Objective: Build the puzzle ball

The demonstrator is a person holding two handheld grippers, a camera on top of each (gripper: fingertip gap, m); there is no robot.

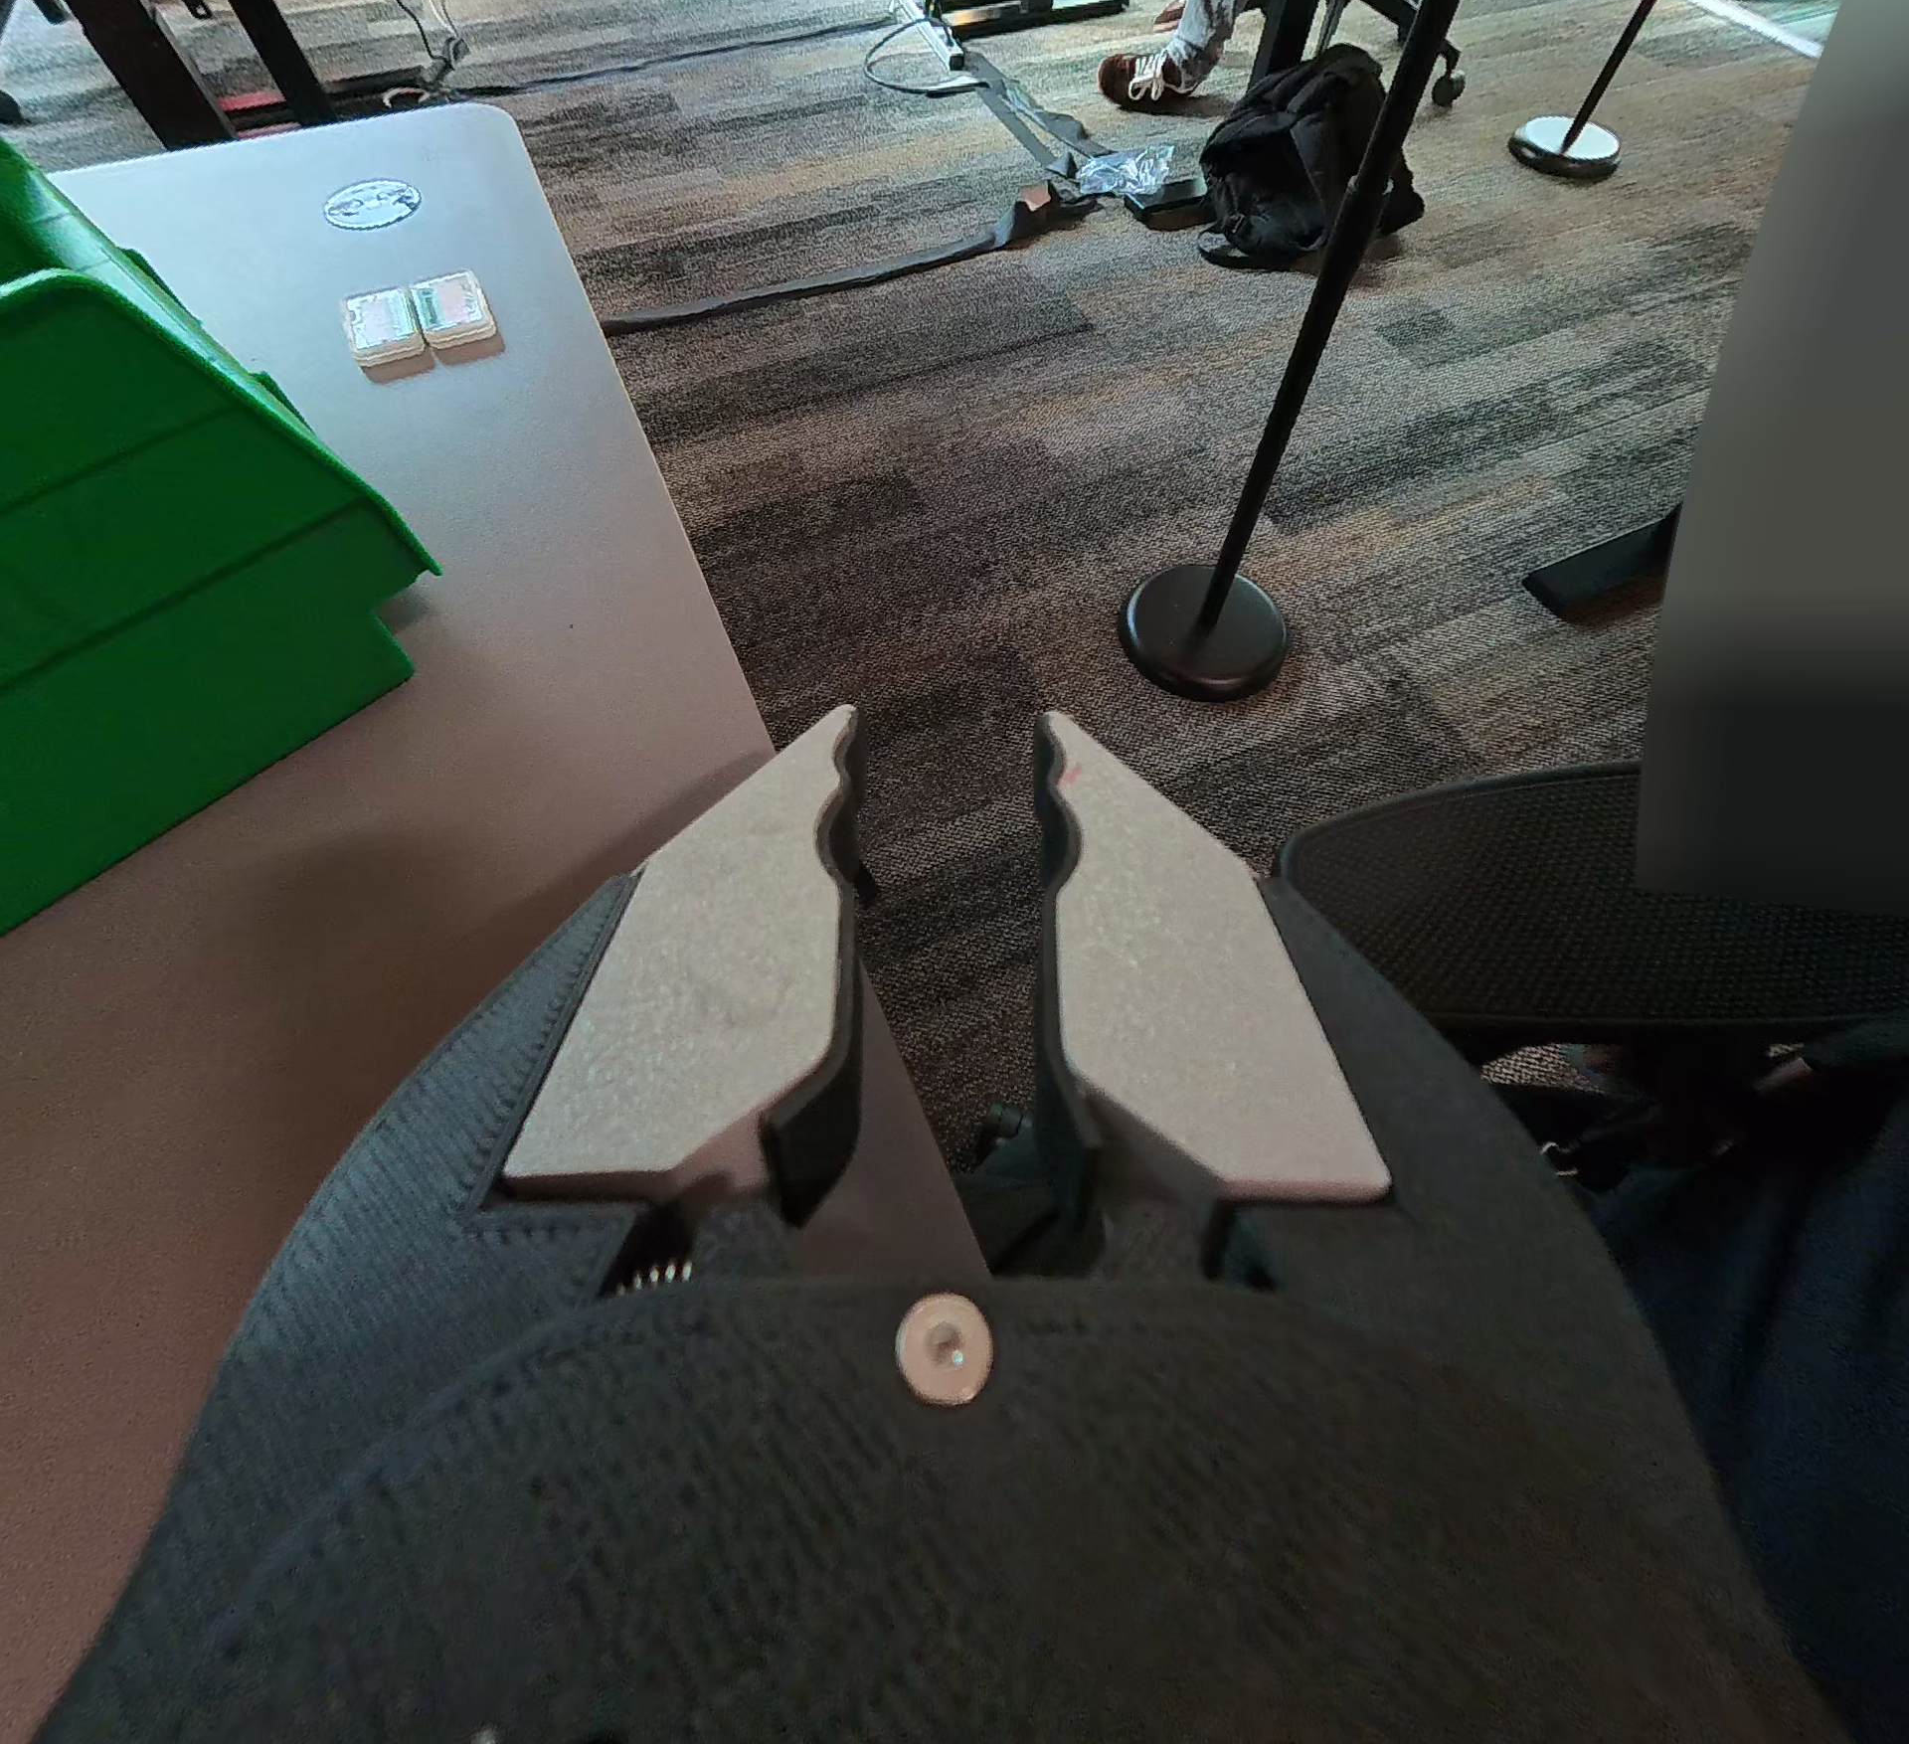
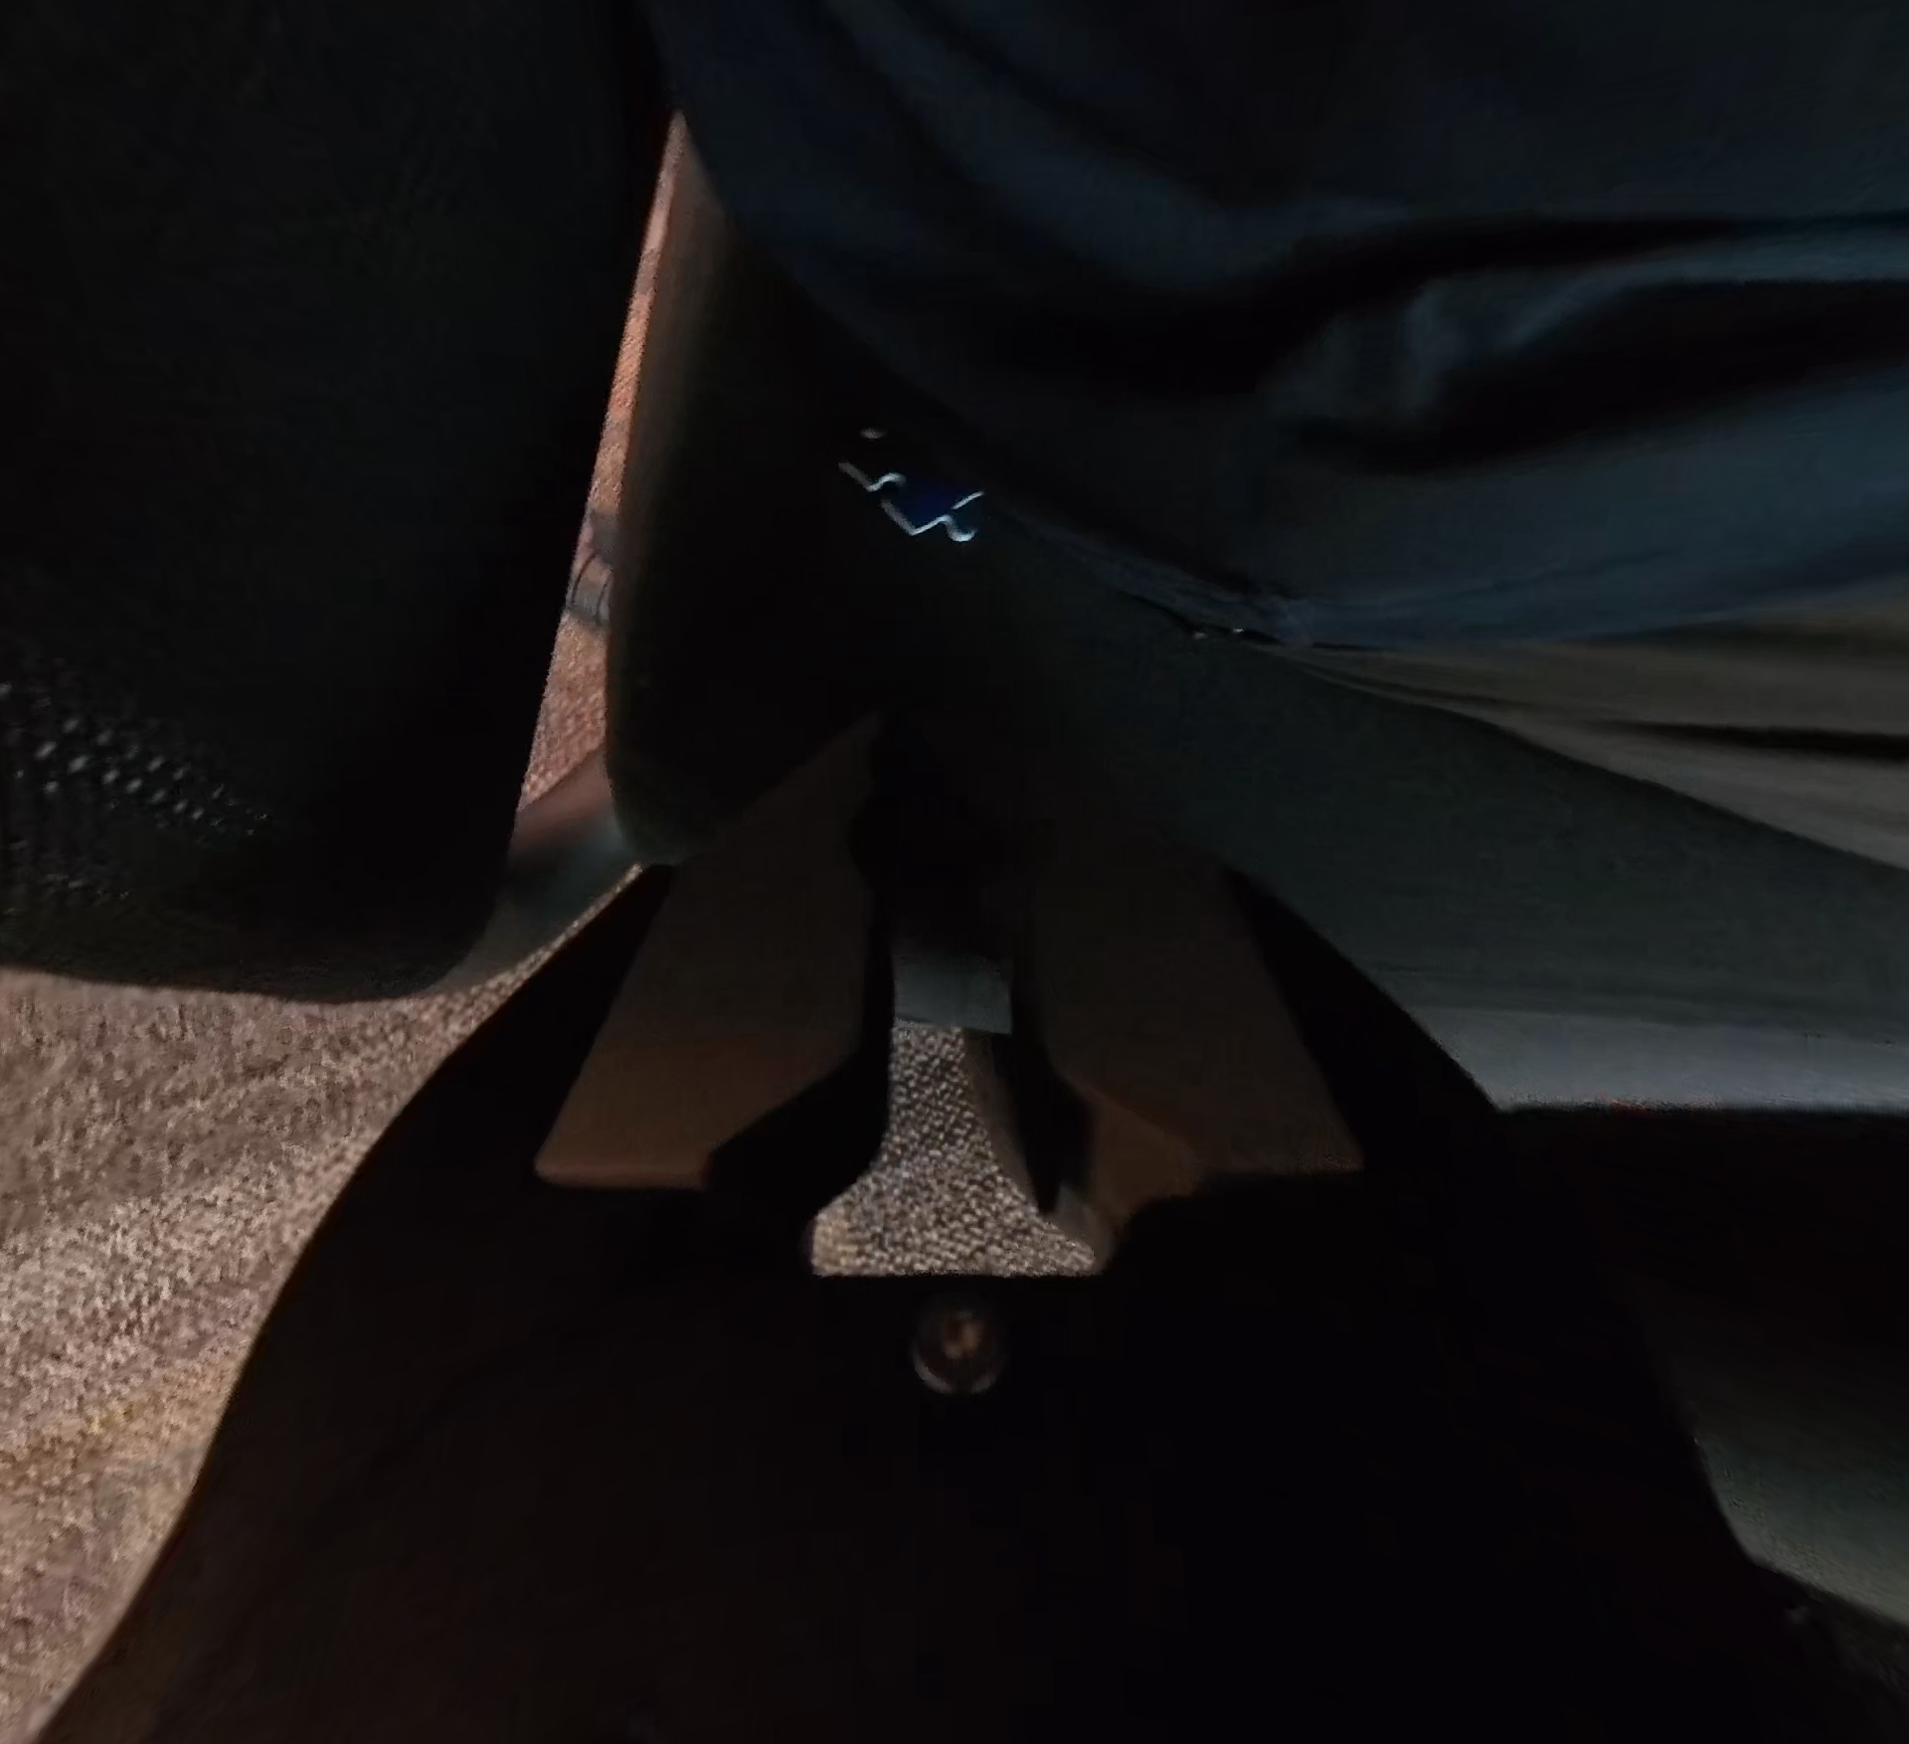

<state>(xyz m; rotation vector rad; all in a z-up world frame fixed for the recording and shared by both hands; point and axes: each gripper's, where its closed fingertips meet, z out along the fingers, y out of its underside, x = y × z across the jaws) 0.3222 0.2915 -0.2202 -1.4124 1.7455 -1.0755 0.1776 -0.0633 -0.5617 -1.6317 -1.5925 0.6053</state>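
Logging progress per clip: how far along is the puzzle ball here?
Nothing looks built. The left hand-held gripper is open and empty beyond the table edge. The right hand-held gripper points into dark clothing, near a small blue puzzle piece; its state is unclear. No ball shows, so assembly remains.

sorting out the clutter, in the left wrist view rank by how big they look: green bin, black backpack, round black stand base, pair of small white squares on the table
1. green bin, though it is nearest the camera
2. black backpack
3. round black stand base
4. pair of small white squares

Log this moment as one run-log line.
left claw: open, empty, past table edge | right claw: open, low, dark | blue puzzle piece: ahead, ungrasped
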